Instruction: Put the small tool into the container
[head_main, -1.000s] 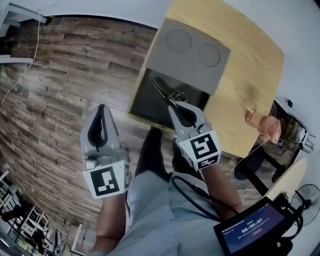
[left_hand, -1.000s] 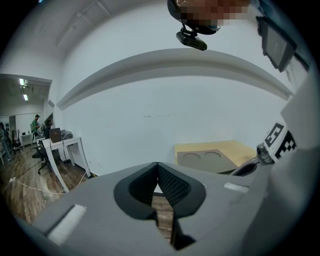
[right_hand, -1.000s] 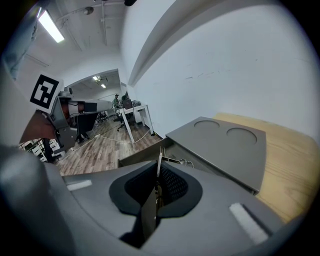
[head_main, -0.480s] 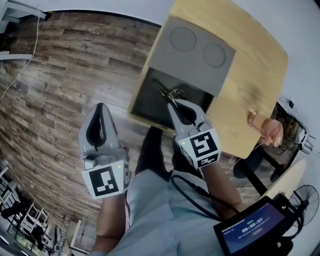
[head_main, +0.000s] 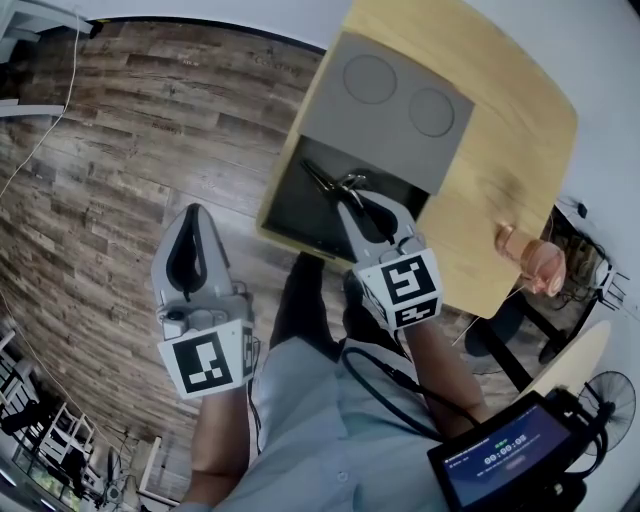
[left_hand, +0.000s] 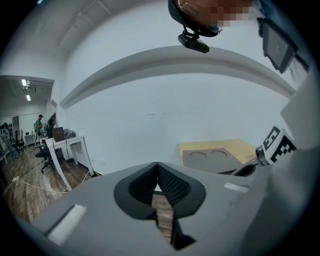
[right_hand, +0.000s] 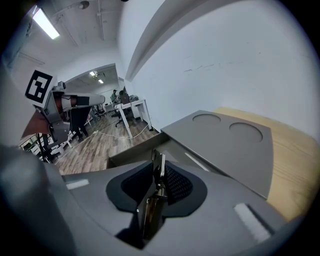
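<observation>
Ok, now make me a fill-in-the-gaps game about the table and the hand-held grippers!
1. The small metal tool stands between the jaws of the ___ hand-held gripper.
2. The gray lid of the container has ___ round dents.
3. The container sits on a ___ table.
4. The left hand-held gripper, over the floor, holds ___.
Missing words: right, two, wooden, nothing.
The right hand-held gripper's jaws have just been opening, with the tool between them.

wooden table (head_main: 510, 150) | plank floor (head_main: 130, 160) | pinkish object (head_main: 532, 258) at table edge | fan (head_main: 612, 395)
</observation>
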